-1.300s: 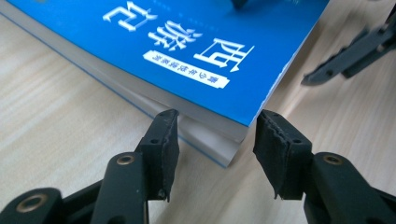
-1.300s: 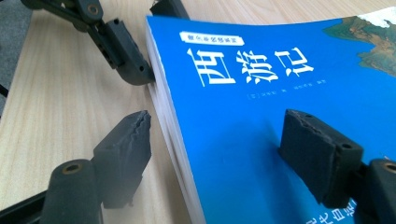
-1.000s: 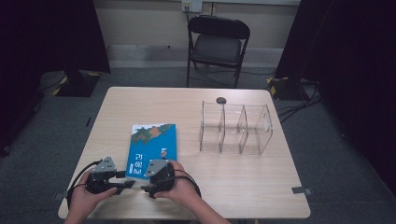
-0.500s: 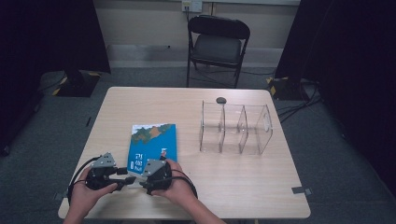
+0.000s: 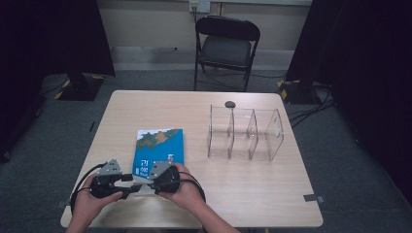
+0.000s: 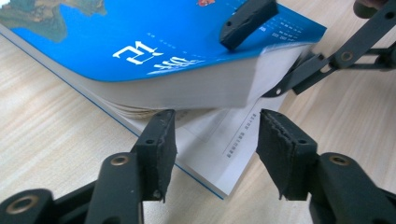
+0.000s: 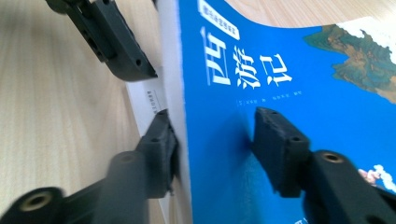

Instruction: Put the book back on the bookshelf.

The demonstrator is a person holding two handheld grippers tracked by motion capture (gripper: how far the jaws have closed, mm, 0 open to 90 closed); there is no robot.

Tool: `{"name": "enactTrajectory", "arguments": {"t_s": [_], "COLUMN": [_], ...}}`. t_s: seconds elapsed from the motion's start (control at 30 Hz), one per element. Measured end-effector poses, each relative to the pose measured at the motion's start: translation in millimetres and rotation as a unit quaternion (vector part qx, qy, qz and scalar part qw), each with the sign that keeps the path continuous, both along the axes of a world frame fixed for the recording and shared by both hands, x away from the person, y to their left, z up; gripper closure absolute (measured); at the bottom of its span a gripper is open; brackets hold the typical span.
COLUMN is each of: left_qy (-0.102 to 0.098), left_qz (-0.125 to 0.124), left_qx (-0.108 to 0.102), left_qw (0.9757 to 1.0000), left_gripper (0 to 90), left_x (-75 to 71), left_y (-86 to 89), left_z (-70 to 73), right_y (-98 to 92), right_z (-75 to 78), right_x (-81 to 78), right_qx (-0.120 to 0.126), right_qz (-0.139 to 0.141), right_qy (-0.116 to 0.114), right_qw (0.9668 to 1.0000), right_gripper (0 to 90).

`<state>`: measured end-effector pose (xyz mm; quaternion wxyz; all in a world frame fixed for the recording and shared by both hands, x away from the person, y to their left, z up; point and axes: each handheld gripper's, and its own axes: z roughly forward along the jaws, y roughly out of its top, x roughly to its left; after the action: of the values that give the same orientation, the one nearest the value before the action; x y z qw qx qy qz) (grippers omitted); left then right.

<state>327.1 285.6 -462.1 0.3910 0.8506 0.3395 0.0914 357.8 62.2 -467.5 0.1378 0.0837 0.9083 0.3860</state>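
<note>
High view looks down from above at whole table point(image 5: 252, 194). Both gripper views sit low and very close, both see blue book point(image 6: 154, 42).

A black folding chair point(image 5: 227, 46) stands on grey carpet point(image 5: 145, 80) beyond the wooden table point(image 5: 272, 194), dark curtains point(image 5: 53, 39) hanging left and right.

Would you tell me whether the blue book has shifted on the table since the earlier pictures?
No; the blue book lies equally far from the clear organizer.
</note>
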Motion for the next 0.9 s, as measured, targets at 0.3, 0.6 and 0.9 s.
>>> {"name": "enactTrajectory", "arguments": {"t_s": [0.3, 0.6, 0.9], "left_qy": [0.016, 0.015, 0.014], "left_qz": [0.004, -0.005, -0.006], "left_qx": [0.017, 0.018, 0.021], "left_qw": [0.9997, 0.9997, 0.9997], "left_gripper": [25.8, 21.8, 16.9], "left_x": [-7.7, -5.6, -8.5], "left_y": [4.3, 3.4, 5.6], "left_z": [-10.7, -14.2, -13.8], "right_y": [-1.8, -1.4, -0.9], "right_z": [7.2, 12.6, 19.9], "right_x": [1.6, 2.7, 7.3], "right_qx": [-0.001, -0.007, -0.018], "right_qz": [0.017, 0.012, 0.012], "right_qy": [-0.005, 0.006, 0.027], "right_qw": [0.9998, 0.9999, 0.9994], "right_gripper": [65.1, 66.9, 67.3]}}
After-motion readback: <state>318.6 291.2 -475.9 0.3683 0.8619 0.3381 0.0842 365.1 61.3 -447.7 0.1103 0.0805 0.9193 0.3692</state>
